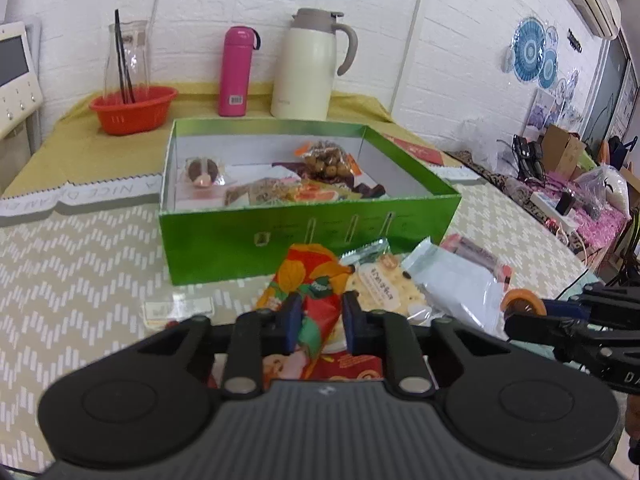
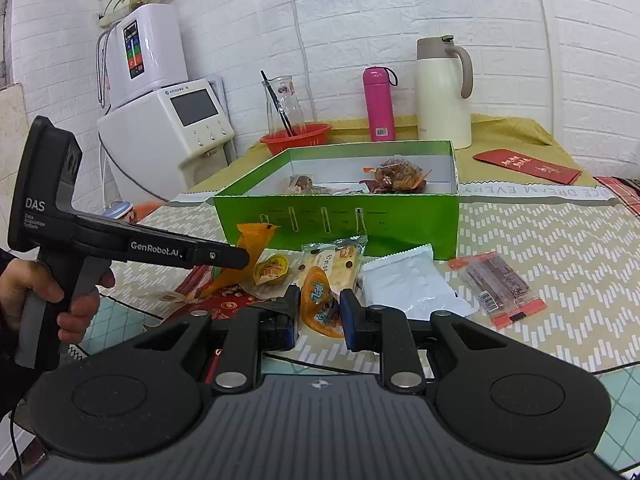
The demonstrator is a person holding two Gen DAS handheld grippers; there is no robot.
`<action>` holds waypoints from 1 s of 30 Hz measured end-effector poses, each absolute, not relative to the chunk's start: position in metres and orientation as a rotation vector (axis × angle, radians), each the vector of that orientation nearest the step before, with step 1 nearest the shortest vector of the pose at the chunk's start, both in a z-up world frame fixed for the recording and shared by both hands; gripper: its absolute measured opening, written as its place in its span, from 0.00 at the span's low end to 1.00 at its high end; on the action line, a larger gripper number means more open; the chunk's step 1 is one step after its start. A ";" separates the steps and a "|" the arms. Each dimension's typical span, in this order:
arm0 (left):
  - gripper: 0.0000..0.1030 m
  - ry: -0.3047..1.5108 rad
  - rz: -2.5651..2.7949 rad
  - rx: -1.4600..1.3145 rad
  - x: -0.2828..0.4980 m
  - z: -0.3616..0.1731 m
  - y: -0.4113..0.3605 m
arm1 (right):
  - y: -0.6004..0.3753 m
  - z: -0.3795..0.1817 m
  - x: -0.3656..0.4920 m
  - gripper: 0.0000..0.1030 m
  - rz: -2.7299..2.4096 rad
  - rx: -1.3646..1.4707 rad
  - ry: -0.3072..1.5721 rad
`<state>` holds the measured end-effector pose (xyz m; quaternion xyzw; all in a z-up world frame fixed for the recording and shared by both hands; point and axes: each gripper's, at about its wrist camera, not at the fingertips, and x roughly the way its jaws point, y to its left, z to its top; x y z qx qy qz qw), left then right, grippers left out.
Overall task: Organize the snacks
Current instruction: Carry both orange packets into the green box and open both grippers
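Observation:
A green box [image 1: 304, 236] [image 2: 336, 216] holds several snacks, among them a bag of nuts [image 1: 328, 158] [image 2: 398, 174]. Loose snacks lie in front of it: a cracker pack [image 1: 378, 288] [image 2: 334, 262], a white pouch [image 1: 452, 280] [image 2: 408, 284], a red-edged bar [image 2: 496, 284]. My left gripper [image 1: 319, 320] is shut on an orange and red snack bag [image 1: 312, 280] [image 2: 244, 256], held just above the table. My right gripper [image 2: 320, 312] is shut on a small orange jelly pack [image 2: 320, 300] [image 1: 522, 300].
Behind the box stand a red basket [image 1: 132, 110] with a glass carafe, a pink bottle [image 1: 236, 72] and a cream thermos jug [image 1: 308, 64]. A water dispenser [image 2: 168, 120] is at the left. A red envelope [image 2: 528, 166] lies at the back right.

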<state>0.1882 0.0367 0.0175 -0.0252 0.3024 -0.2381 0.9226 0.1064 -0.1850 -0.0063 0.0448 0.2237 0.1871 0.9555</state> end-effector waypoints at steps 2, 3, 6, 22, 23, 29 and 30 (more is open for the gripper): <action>0.09 0.600 -0.519 -0.104 0.188 0.031 0.044 | -0.186 -0.003 0.108 0.37 0.381 0.085 0.442; 0.02 0.589 -0.518 -0.125 0.188 0.037 0.048 | -0.186 -0.001 0.108 0.37 0.381 0.083 0.436; 0.00 0.550 -0.527 -0.200 0.187 0.056 0.061 | -0.187 0.005 0.112 0.37 0.381 0.078 0.419; 0.00 0.339 -0.450 -0.222 0.226 0.124 0.060 | -0.192 0.058 0.191 0.37 0.321 0.009 0.304; 0.00 0.345 -0.446 -0.225 0.233 0.123 0.059 | -0.194 0.058 0.198 0.37 0.316 0.016 0.309; 0.00 0.409 -0.419 -0.236 0.276 0.105 0.058 | -0.199 0.044 0.237 0.37 0.285 0.024 0.360; 0.00 0.420 -0.414 -0.237 0.281 0.101 0.058 | -0.199 0.040 0.242 0.37 0.281 0.025 0.372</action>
